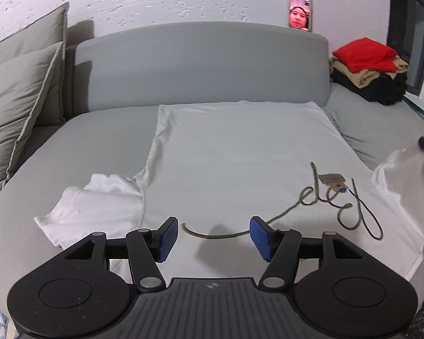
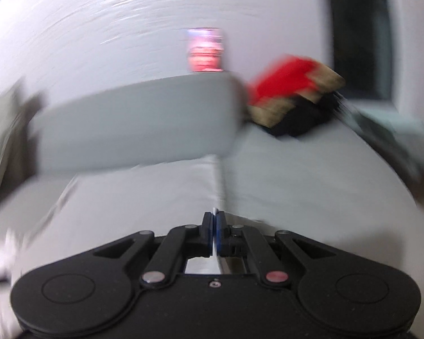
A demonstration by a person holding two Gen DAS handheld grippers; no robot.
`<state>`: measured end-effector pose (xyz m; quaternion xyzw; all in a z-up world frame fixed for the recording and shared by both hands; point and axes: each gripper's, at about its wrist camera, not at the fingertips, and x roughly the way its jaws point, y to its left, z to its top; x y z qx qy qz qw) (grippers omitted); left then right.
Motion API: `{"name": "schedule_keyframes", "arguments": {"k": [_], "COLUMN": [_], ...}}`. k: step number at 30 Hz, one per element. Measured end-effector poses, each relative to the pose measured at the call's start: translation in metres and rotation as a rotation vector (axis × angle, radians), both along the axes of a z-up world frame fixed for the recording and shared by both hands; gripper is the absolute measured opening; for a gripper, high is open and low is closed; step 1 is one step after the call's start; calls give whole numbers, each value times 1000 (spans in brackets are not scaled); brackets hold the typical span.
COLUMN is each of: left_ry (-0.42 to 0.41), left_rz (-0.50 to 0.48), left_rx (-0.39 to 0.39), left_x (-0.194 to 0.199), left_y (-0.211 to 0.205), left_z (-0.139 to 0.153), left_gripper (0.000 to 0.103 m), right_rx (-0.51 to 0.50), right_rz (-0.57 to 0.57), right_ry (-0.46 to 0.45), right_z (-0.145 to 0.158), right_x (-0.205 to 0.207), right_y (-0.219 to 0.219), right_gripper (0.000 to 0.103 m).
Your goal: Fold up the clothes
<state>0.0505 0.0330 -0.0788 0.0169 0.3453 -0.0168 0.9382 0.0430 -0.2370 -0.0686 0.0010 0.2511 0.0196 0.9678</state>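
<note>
A white T-shirt (image 1: 234,152) lies spread flat on the grey sofa bed (image 1: 104,130), neck end towards me, with a printed script mark on it. Its left sleeve (image 1: 96,200) lies crumpled beside my left gripper (image 1: 213,237), which is open and empty just above the near hem. The shirt's right sleeve (image 1: 401,175) is lifted at the right edge. In the blurred right wrist view my right gripper (image 2: 214,226) is shut on a thin fold of the white shirt (image 2: 155,192).
A stack of folded clothes, red on top (image 1: 367,67), sits at the back right corner and also shows in the right wrist view (image 2: 291,93). Grey cushions (image 1: 19,90) stand at the left. A phone (image 1: 300,10) leans on the wall above the backrest (image 1: 200,65).
</note>
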Motion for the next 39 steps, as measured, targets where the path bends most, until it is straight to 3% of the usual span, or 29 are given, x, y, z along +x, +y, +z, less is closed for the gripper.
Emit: {"name": "schedule_keyframes", "arguments": {"k": [6,10,13,15,18,19,22,24,27,32,34,36,39], "left_ry": [11,14,16,20,24,25,32,37,44,66,64,58,48], "left_rz": [18,16,10,1,-36,-52,-81,-96,-100,-80,-61,-36,-8], "left_rx": [-6,10,22,21,21,28,101,154,171,123,108,112,120], "left_x": [0,0,2,4,7,9,11,9,6,8,11,14,19], "left_y": [6,6,3,1,-7,-12,-28,-34,-35,-29,-27,-26,-24], "left_z": [-2,-4,-5,-6,-9,-11,-18,-23,-24,-22,-21,-21,-22], "left_gripper": [60,60,60,59,55,55,55,55,56,58,59,58,54], "right_rx": [-289,-350,-270,-129,99,166,273,186,48,63,108,135,267], "right_rz": [274,368,356,289,80,11,-58,-65,-92,-94,-111,-108,-81], "right_ry": [91,203,232,229,236,250,341,451,507,611,552,434,355], "right_z": [-36,-56,-44,-30,-17,-20,-45,-66,-70,-51,-40,-29,-32], "right_x": [-9,-10,-11,-5,20,29,50,55,36,6,8,20,54], "right_y": [75,81,66,44,-3,-20,-44,-35,-24,-36,-44,-44,-45], "right_gripper": [2,9,21,21,19,15,12,12,15,15,15,15,5]}}
